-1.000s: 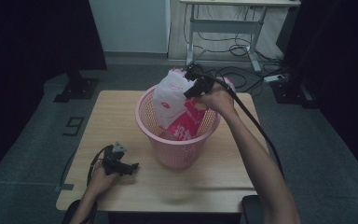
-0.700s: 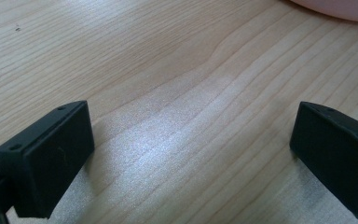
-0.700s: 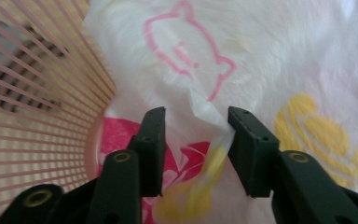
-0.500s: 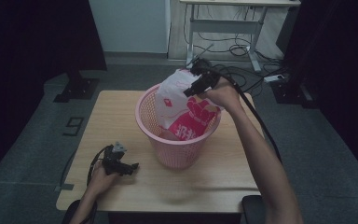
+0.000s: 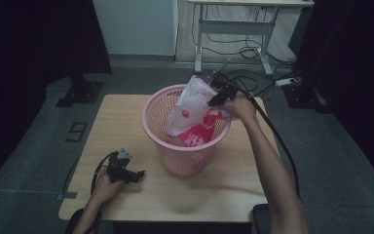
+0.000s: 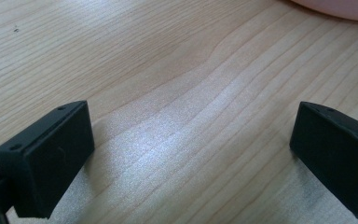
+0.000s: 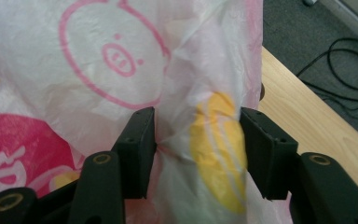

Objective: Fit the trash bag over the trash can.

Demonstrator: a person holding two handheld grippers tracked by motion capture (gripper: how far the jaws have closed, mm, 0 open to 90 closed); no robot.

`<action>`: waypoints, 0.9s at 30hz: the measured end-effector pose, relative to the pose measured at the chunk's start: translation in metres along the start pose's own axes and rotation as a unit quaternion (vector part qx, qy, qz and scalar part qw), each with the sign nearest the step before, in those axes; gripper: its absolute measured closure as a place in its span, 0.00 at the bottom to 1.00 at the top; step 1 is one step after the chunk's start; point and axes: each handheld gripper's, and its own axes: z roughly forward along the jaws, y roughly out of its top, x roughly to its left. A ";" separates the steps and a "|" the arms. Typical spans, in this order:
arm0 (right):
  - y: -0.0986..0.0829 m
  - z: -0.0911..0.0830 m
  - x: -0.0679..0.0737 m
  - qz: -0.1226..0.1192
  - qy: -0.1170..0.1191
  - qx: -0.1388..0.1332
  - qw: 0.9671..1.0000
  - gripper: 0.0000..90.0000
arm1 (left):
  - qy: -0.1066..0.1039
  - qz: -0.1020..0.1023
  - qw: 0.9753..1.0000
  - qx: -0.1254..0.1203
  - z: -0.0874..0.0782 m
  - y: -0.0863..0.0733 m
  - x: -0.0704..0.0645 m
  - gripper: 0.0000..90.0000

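The left gripper (image 5: 137, 174) rests on the table (image 5: 224, 195) at 7 o'clock from the basket (image 5: 185, 156), near the front edge, its jaws spread wide over bare wood with nothing between them. One pink basket stands mid-table, with open wood on all sides. One white and red plastic bag (image 5: 190, 114) stands partly in it, its top above the rim at 1 o'clock. The right gripper (image 5: 213, 100) is clamped on a fold of the bag (image 7: 200, 135), near the table's far right edge. The bag bears a pink pig face; its red print cannot be read.
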 end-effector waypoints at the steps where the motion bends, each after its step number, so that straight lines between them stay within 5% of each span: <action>1: 0.001 0.000 0.002 -0.008 -0.004 0.003 1.000 0.52 | 0.000 0.000 1.000 0.000 0.000 0.000 0.000 0.00; 2: 0.005 -0.006 0.005 -0.017 -0.013 0.010 1.000 0.42 | 0.000 0.000 1.000 0.000 0.000 0.000 0.000 0.00; 5: 0.009 -0.020 0.006 -0.007 -0.013 -0.014 1.000 0.41 | 0.000 0.000 1.000 0.000 0.000 0.000 0.000 0.00; 10: 0.009 -0.034 0.008 -0.005 -0.037 -0.009 0.999 0.82 | 0.000 0.000 1.000 0.000 0.000 0.000 0.000 0.00; 14: 0.010 -0.045 0.009 -0.003 -0.039 -0.026 0.999 0.93 | 0.000 0.000 1.000 0.000 0.000 0.000 0.000 0.00; 19: 0.020 -0.068 0.017 -0.014 -0.028 -0.040 0.999 0.96 | 0.000 0.000 1.000 0.000 0.000 0.000 0.000 0.00; 22: 0.035 -0.092 0.036 -0.031 -0.015 -0.053 0.998 0.96 | 0.000 0.000 1.000 0.000 0.000 0.000 0.000 0.00; 27: 0.050 -0.107 0.055 -0.048 0.002 -0.058 0.997 0.95 | 0.000 0.000 1.000 0.000 0.000 0.000 0.000 0.00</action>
